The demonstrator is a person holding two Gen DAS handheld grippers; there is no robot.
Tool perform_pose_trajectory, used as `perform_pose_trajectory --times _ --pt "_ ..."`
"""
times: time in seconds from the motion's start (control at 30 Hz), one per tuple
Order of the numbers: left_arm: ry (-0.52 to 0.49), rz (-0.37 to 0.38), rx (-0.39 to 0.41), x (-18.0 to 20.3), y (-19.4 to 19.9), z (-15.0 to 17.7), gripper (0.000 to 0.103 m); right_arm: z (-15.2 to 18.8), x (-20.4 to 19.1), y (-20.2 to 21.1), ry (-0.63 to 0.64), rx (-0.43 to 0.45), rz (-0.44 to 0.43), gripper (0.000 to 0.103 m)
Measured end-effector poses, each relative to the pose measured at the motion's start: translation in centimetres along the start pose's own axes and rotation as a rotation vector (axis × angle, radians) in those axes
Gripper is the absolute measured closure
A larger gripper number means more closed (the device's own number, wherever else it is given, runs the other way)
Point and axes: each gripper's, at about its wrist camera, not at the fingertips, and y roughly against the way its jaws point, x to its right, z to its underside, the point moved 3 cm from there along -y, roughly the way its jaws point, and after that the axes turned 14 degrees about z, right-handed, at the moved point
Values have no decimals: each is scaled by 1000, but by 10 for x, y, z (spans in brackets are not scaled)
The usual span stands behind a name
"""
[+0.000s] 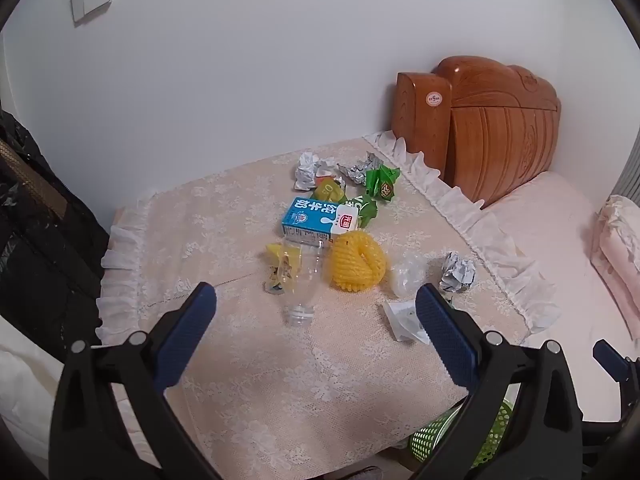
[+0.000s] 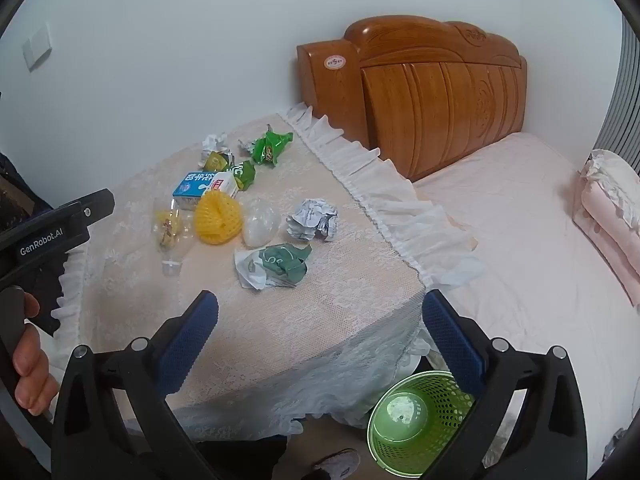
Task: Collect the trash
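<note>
both grippers, left gripper (image 1: 316, 312) and right gripper (image 2: 320, 320), hang spread wide and empty over the lace-covered surface (image 2: 320, 328), where the trash like the clear bottle (image 1: 300, 280) lies scattered, green basket (image 2: 416, 424) waiting below its edge.

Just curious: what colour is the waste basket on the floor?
Bright green mesh basket, clearest in the right wrist view.

On the table lie one clear bottle (image 2: 170, 236), one milk carton (image 2: 204, 189), one yellow foam net (image 2: 218, 218) and one clear plastic bag (image 2: 261, 222). Two crumpled paper balls (image 2: 313, 220) (image 2: 214, 143) and three green wrappers (image 2: 270, 146) (image 2: 245, 174) (image 2: 284, 264) lie there too. One green basket (image 2: 416, 424) stands near right.
</note>
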Motion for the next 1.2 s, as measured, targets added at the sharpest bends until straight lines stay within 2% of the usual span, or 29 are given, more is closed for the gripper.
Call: perform_pose_trajectory --times 0.37,0.57,0.6,1.2 --pt "2 -10 -7 2 2 1 8 -3 0 0 1 0 -4 2" --pt "14 -15 -9 -3 1 1 8 7 -2 -2 0 2 -9 2" --pt "13 -15 -10 -3 1 1 8 0 -4 0 8 0 -8 2" --pt "24 -11 -13 -3 0 8 8 0 -5 -2 5 -12 -10 2"
